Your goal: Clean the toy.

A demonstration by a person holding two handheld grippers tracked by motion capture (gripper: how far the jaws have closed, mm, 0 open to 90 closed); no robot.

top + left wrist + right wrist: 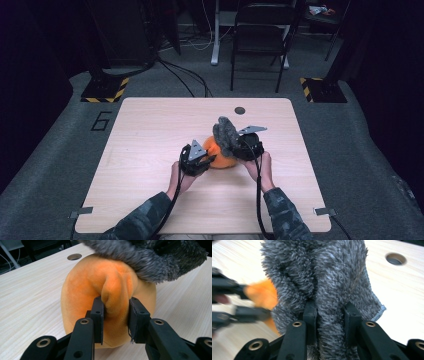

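Observation:
An orange plush cushion [220, 156] lies near the middle of the wooden table [150, 130]. My left gripper [206, 161] is shut on a pinched fold of this orange plush [116, 297], both pads pressing into it. A grey furry cloth [226, 135] is lifted over the cushion's right side, and my right gripper [239, 146] is shut on it. In the right gripper view a thick fold of the grey cloth [329, 290] stands between the pads, with the left gripper [244, 303] and a bit of the orange plush [262, 296] blurred at the left. The grey cloth [150, 260] hangs over the cushion's top.
A round cable hole [240, 110] is set in the table behind the cushion. A black folding chair [260, 35] stands on the floor beyond the table, with two yellow-and-black striped stand bases [105, 90] at either side. Bare wood lies to the left and front.

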